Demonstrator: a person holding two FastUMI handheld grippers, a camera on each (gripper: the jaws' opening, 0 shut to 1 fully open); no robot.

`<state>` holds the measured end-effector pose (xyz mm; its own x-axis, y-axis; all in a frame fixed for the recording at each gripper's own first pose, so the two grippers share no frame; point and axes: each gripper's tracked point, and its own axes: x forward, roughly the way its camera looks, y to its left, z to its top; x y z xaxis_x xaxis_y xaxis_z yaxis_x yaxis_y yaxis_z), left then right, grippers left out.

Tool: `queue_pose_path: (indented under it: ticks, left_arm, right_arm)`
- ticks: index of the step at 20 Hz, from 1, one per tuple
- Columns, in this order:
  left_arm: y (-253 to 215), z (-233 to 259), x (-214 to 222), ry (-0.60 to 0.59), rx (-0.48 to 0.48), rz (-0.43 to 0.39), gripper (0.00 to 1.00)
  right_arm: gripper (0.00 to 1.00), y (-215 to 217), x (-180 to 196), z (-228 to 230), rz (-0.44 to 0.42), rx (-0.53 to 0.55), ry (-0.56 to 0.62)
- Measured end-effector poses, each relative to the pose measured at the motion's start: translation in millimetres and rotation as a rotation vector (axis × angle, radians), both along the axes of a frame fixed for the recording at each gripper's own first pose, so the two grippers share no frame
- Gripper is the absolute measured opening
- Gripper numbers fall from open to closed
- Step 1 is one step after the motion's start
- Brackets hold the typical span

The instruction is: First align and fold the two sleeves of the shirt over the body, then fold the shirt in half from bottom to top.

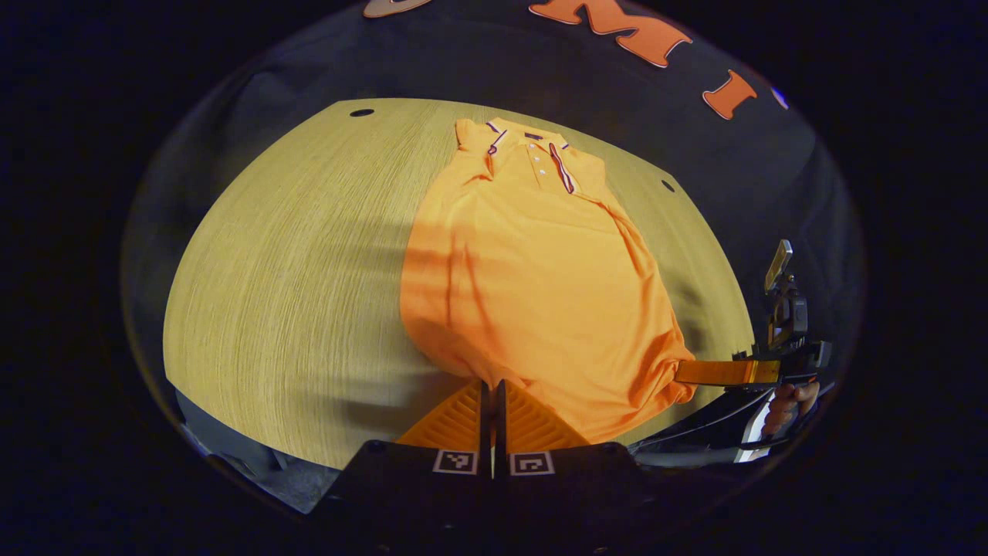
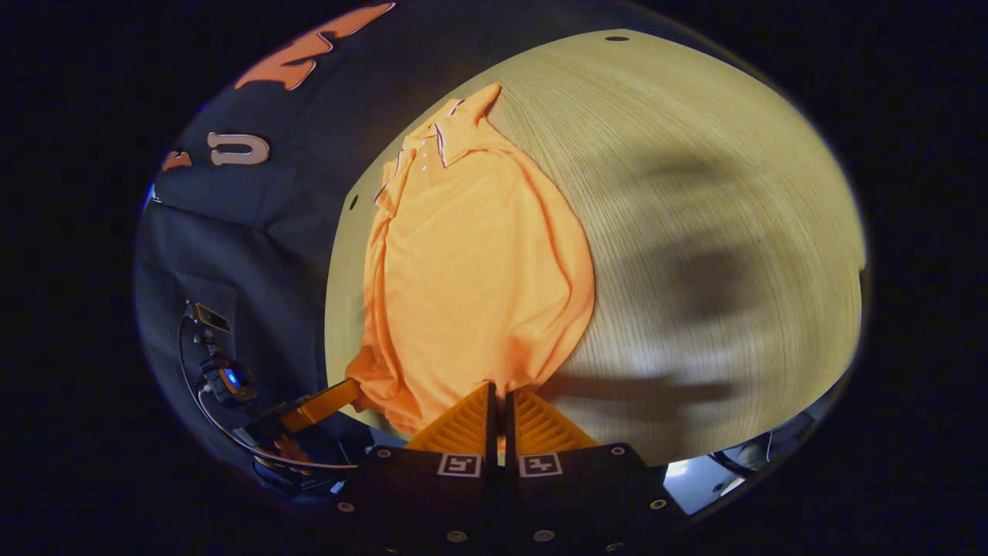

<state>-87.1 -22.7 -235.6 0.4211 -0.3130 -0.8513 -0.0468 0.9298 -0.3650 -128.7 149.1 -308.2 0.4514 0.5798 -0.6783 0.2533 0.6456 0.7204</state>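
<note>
Shirt (image 1: 532,286) flat on table (image 1: 293,293), sleeves tucked in. Left gripper (image 1: 492,386) and right gripper (image 2: 498,390) both pinch hem corners (likely ready for bottom-to-top fold).

A pale wood-grain counter (image 1: 293,293) fills the middle of the left gripper view, with small dark round holes near its far edge at upper left (image 1: 361,113) and right (image 1: 668,186). Black cloth wall (image 1: 463,54) hangs behind it. In the right gripper view, soft dark shadows (image 2: 695,286) cross the counter's right half.
</note>
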Motion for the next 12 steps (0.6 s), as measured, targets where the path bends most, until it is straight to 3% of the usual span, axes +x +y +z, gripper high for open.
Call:
queue_pose_path:
  ticks: [6,12]
  left_arm:
    - [4,30,33,-0.054,-0.046,0.025,0.01]
    - [10,60,76,-0.132,-0.039,0.027,0.01]
  right_arm:
    - [0.04,-2,24,37,-0.079,0.148,-0.033]
    - [0.03,-30,51,58,-0.12,0.145,-0.088]
